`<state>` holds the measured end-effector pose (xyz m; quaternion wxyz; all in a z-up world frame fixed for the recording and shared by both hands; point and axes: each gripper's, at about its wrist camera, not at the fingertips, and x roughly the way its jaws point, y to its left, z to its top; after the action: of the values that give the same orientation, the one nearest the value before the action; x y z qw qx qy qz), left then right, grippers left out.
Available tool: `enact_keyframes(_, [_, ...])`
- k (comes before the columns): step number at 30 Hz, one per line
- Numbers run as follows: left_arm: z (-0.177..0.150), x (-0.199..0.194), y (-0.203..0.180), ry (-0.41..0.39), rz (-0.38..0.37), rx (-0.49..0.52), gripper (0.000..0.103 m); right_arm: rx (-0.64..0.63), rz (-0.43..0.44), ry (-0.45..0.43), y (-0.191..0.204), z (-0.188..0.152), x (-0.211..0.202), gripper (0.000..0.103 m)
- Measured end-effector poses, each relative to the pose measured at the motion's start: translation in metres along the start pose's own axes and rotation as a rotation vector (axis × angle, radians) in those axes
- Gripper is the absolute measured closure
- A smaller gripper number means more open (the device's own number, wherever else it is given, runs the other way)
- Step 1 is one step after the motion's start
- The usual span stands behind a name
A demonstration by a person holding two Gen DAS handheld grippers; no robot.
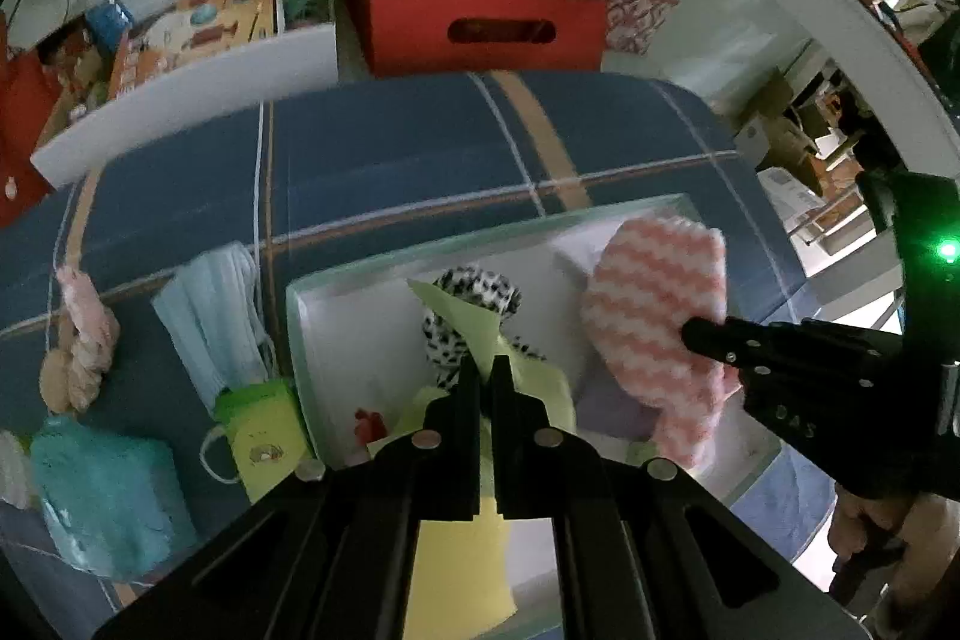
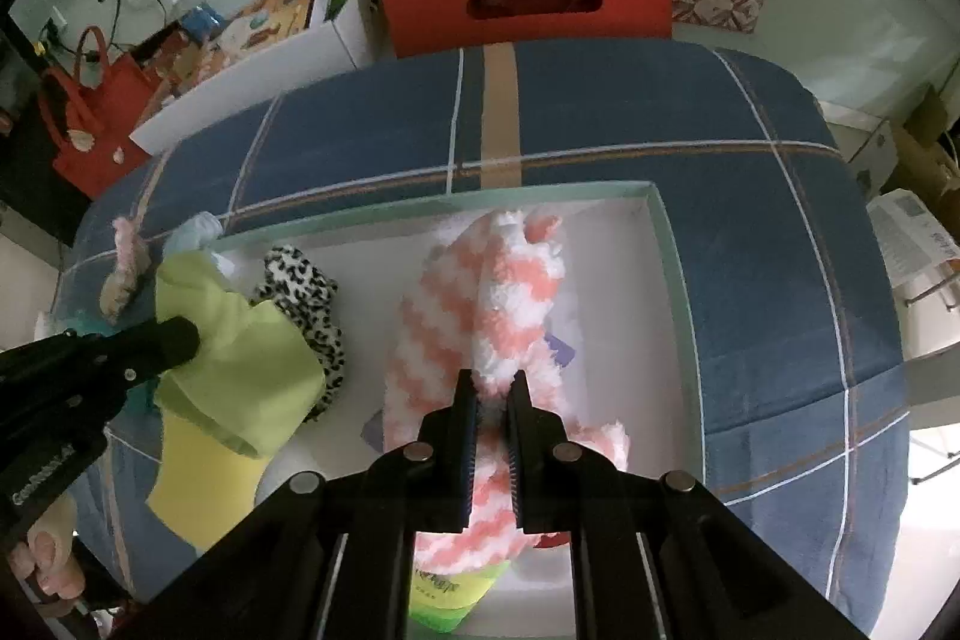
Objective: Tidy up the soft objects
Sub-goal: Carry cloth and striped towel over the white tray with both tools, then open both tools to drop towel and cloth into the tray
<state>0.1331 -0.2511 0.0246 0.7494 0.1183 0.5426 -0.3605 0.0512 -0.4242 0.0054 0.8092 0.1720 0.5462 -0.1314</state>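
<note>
Both grippers clenched: left gripper point(image 1: 487, 370) on green cloth point(image 2: 240, 358), right gripper point(image 2: 492, 388) on pink-white towel point(image 2: 480, 304), frame centre over box point(image 2: 672, 244). Risk: cloth snags rim, drapes outside.

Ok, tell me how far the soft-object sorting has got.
Done: a black-and-white spotted fabric piece already lies in the shallow white tray.
In hand: the left claw is shut on a yellow-green cloth; the right claw is shut on a pink-and-white zigzag fluffy cloth, both over the tray.
Left: the pale blue face mask, teal fluffy cloth and pink braided item lie on the blue plaid cover.
</note>
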Motion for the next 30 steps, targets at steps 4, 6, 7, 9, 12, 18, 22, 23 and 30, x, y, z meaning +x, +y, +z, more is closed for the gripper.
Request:
enact_keyframes(4, [-0.005, 0.016, 0.006, 0.035, 0.011, -0.017, 0.101, 0.001, -0.007, 0.013, 0.002, -0.003, 0.008, 0.093])
enact_keyframes(6, [-0.007, 0.021, 0.008, 0.049, 0.016, -0.025, 0.101, -0.002, -0.013, 0.016, 0.003, -0.004, 0.01, 0.093])
enact_keyframes(7, [-0.008, 0.022, 0.009, 0.054, 0.016, -0.028, 0.101, -0.003, -0.015, 0.016, 0.004, -0.005, 0.01, 0.093])
enact_keyframes(9, [-0.01, 0.023, 0.011, 0.058, 0.014, -0.033, 0.101, -0.008, -0.02, 0.016, 0.005, -0.005, 0.01, 0.092])
enact_keyframes(12, [-0.009, 0.021, 0.012, 0.063, 0.013, -0.033, 0.101, -0.011, -0.036, 0.018, 0.007, -0.003, 0.009, 0.09])
enact_keyframes(18, [-0.005, 0.007, 0.012, 0.059, 0.036, -0.027, 0.076, -0.018, -0.052, 0.021, 0.011, -0.004, 0.0, 0.09])
enact_keyframes(22, [-0.006, -0.005, 0.014, 0.041, 0.04, -0.039, 0.053, -0.022, -0.061, 0.017, 0.013, -0.004, -0.008, 0.081])
enact_keyframes(23, [-0.006, -0.007, 0.015, 0.038, 0.043, -0.041, 0.052, -0.022, -0.064, 0.016, 0.013, -0.005, -0.01, 0.079])
enact_keyframes(30, [-0.01, -0.024, 0.028, 0.002, 0.077, -0.08, 0.017, -0.042, -0.073, 0.006, 0.02, -0.009, -0.024, 0.041])
